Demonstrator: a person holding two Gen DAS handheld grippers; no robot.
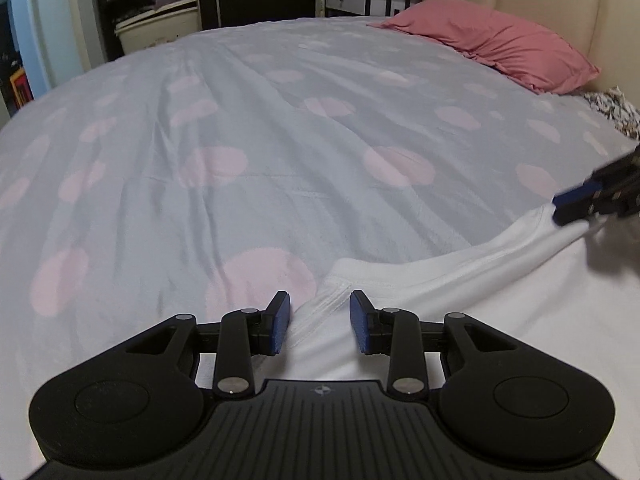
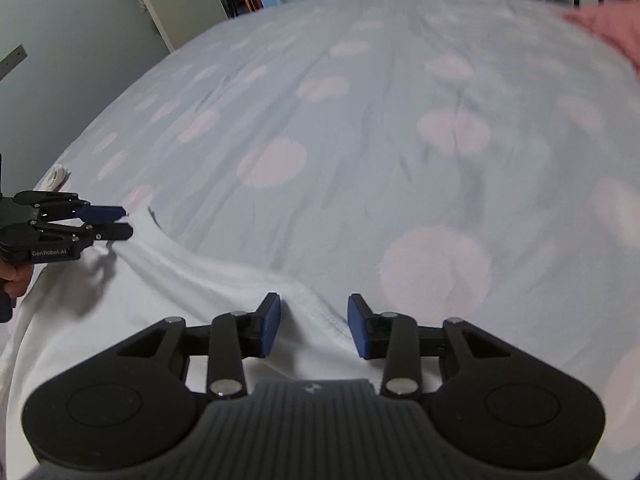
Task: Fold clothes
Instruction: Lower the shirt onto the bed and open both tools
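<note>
Left wrist view: a white garment (image 1: 460, 312) is lying spread on a bed (image 1: 280, 140) covered in a pale blue sheet with pink dots, its far hem running roughly crosswise in front of both tools. The left gripper (image 1: 320, 322) is hovering with its jaws apart, straddling the garment's near-left corner, where a stitched seam is passing straight between the blue pads without being pinched. From the right wrist view, the right gripper (image 2: 314, 328) is likewise holding its jaws open over the opposite corner of the same hem, so each tool is sitting closest to its own end of the edge. The garment's long edge is sagging in a curve between the two corners, and the fold appears to depend on both closing on that hem together. In that view the left gripper, seen side-on with a hand (image 2: 14, 280) behind it, is showing only a narrow gap at the cloth's edge. White lettering on its body is reading "GenRobot.AI". A pink pillow (image 1: 492, 46) is resting by the headboard, well apart from the work.
</note>
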